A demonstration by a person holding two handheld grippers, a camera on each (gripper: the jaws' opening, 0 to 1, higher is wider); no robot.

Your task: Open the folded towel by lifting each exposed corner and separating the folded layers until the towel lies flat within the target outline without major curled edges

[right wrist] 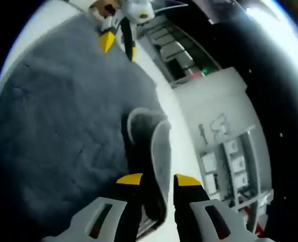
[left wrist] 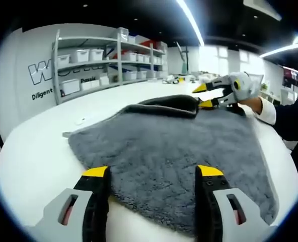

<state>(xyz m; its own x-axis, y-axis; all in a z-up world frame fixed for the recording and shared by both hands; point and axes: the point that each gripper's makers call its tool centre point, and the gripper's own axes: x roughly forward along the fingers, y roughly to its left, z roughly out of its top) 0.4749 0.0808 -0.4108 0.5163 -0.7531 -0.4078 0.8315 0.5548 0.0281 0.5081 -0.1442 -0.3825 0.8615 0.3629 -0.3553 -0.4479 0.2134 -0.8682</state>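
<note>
Left gripper point(left wrist: 153, 176): the yellow-tipped black jaws stand wide apart and hold nothing, hovering over the near edge of the grey plush towel point(left wrist: 164, 151), which lies spread on the round white table point(left wrist: 33, 161). Most of the towel is open and flat. No target outline can be made out, so placement cannot be judged.

Toward 1 o'clock in the left gripper view, the far edge is not finished — a dark folded flap point(left wrist: 171, 104) is curled up off the surface, with the right gripper point(left wrist: 209, 96) at it.

Right gripper view: its jaws point(right wrist: 156, 184) are closed to a narrow gap on that raised towel fold point(right wrist: 154, 146), the cloth standing between them. The left gripper shows at 11 o'clock point(right wrist: 116, 43).

Judgement: unfolding is largely done; this last flap remains to be laid out and smoothed.
</note>
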